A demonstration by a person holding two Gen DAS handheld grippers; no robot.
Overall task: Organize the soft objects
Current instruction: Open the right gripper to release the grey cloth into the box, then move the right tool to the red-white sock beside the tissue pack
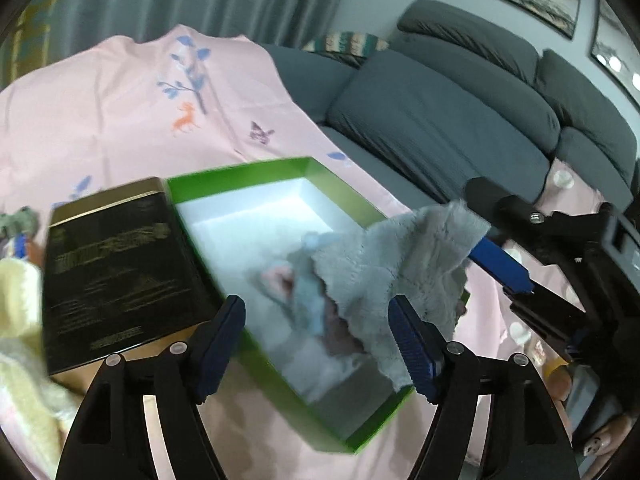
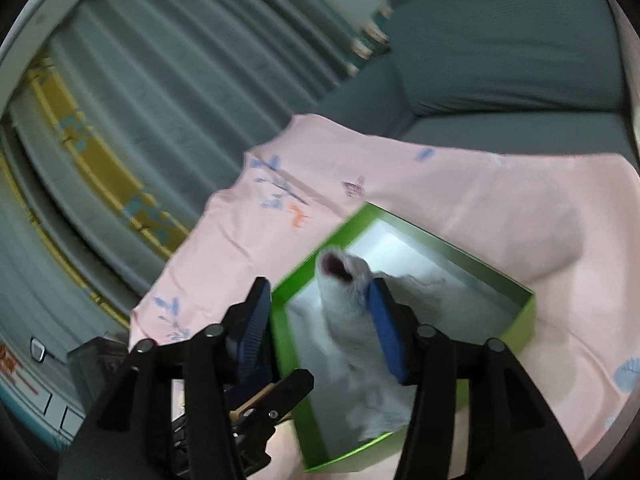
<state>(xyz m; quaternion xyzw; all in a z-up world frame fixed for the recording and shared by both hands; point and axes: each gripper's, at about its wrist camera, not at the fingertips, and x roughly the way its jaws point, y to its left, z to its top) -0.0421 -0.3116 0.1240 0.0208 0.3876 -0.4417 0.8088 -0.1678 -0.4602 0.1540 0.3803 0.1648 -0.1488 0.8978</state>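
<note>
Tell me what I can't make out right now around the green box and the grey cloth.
- Items in the green cardboard box: left wrist view, motion-blurred and partly covered by the fluffy grey cloth.
- Whether the cloth still touches the right gripper: right wrist view, blurred.
- Gold lettering on the black rectangular box: left wrist view, blurred and too small.
- Cream fluffy item: left wrist view, cut off by the edge.
</note>
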